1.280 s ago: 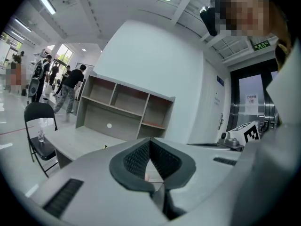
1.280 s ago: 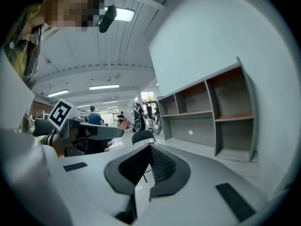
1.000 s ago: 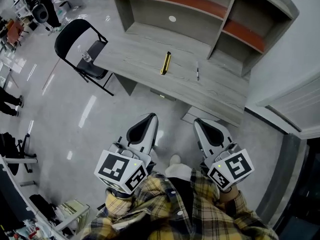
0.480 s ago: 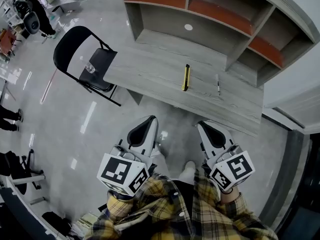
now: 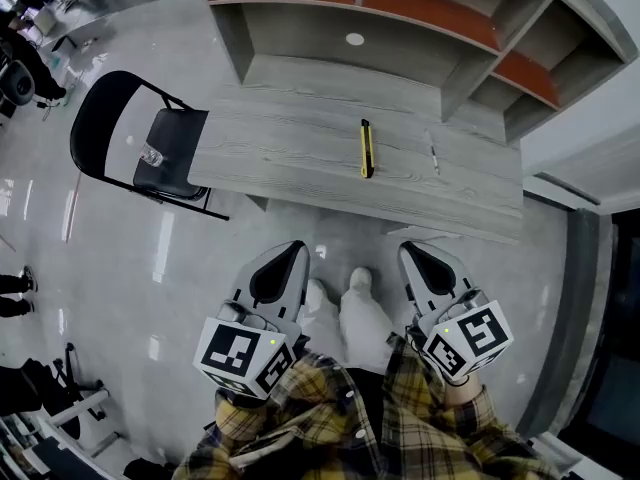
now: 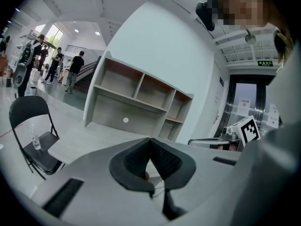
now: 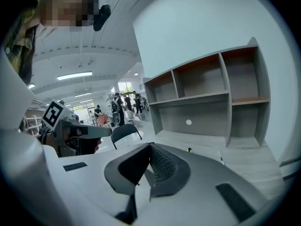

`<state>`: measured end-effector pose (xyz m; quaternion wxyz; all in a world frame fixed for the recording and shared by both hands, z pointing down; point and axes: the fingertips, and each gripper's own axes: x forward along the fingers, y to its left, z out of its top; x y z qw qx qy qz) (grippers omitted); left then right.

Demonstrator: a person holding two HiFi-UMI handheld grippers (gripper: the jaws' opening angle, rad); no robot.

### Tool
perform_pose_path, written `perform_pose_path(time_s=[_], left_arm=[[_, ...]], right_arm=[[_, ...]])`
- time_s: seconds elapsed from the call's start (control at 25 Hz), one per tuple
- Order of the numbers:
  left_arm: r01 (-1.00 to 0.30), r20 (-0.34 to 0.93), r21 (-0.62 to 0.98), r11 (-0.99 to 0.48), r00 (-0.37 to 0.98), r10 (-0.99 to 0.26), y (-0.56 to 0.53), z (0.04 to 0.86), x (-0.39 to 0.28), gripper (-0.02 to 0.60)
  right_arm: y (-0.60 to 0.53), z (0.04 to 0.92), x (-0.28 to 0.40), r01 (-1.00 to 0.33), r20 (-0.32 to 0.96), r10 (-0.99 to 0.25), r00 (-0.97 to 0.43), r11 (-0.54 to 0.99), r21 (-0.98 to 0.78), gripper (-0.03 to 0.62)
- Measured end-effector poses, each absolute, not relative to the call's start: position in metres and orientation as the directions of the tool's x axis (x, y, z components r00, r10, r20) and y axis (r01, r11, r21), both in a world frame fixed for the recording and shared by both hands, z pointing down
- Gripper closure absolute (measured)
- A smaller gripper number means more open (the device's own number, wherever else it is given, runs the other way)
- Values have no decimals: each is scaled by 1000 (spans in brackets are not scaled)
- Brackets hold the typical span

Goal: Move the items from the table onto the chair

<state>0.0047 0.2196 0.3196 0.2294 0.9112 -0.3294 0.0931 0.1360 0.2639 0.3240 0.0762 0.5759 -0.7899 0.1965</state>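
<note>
A yellow and black utility knife lies in the middle of the grey wooden table, and a thin pen lies to its right. The black folding chair stands at the table's left end with a small clear bottle on its seat. My left gripper and right gripper hang side by side above the floor, short of the table's near edge, both shut and empty. The right gripper view shows the knife and pen past its jaws; the left gripper view shows the chair and bottle.
An open shelf unit with orange-brown boards stands along the back of the table. A wall and a doorway are at the right. People stand far off on the glossy floor at the left, beyond the chair.
The table and chair have swung round and now lie square ahead, with the chair further left. Both grippers stay shut and empty in front of the body.
</note>
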Motion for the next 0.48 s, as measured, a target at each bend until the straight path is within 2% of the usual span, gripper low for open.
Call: perform_pose_path(time_s=[0.24,0.48], left_arm=[[-614,338,363,-701,788,-515,193,331,22,577],[-619,326,343,-707,784,-528,151,325,41,577]], right_arm=[[242,331,156,-952,361,-889,-281,209,-225,576],[195,331,175,-948,331,-899,-288,218,-232,576]])
